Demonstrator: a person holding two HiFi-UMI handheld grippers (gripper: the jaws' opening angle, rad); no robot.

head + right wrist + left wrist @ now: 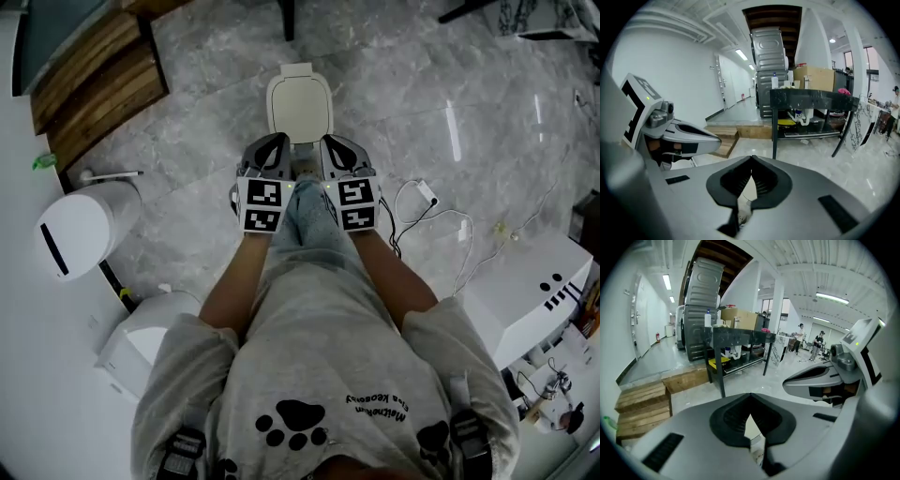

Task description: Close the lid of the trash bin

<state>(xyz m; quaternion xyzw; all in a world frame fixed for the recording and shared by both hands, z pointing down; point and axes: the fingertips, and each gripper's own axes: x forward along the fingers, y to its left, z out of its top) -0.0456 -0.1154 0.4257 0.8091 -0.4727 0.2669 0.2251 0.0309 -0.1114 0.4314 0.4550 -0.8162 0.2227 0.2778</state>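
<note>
- The wooden steps (94, 84) sit at the far left on the grey marble floor (206, 94).
- Nearer the person, a white cylindrical appliance (80, 230) with a black slot stands by the wall.
- The left gripper (277, 141) is held in front of the person's body and points down and forward. Its marker cube faces the head camera.
- In the left gripper view, the left gripper's jaws are together, tips meeting, with nothing between them. A pale surface shows through the slit behind the tips.
- The trash bin (298, 105) stands on the floor just beyond both grippers' tips, centred between them.
- Its cream lid (300, 108) faces up and looks to lie flat over the bin, with the hinge piece at the far edge. Neither gripper holds it.
- The right gripper (328, 141) sits just beside the left one at the same tilt.
- In the right gripper view, the right gripper's jaws also meet at the tips and are empty.
- A black table (811, 98) loaded with boxes stands across the room, seen in both gripper views.
- A white cable with an adapter (424, 193) lies on the floor right of the grippers.
- A white unit (530, 291) stands at the far right.
</note>
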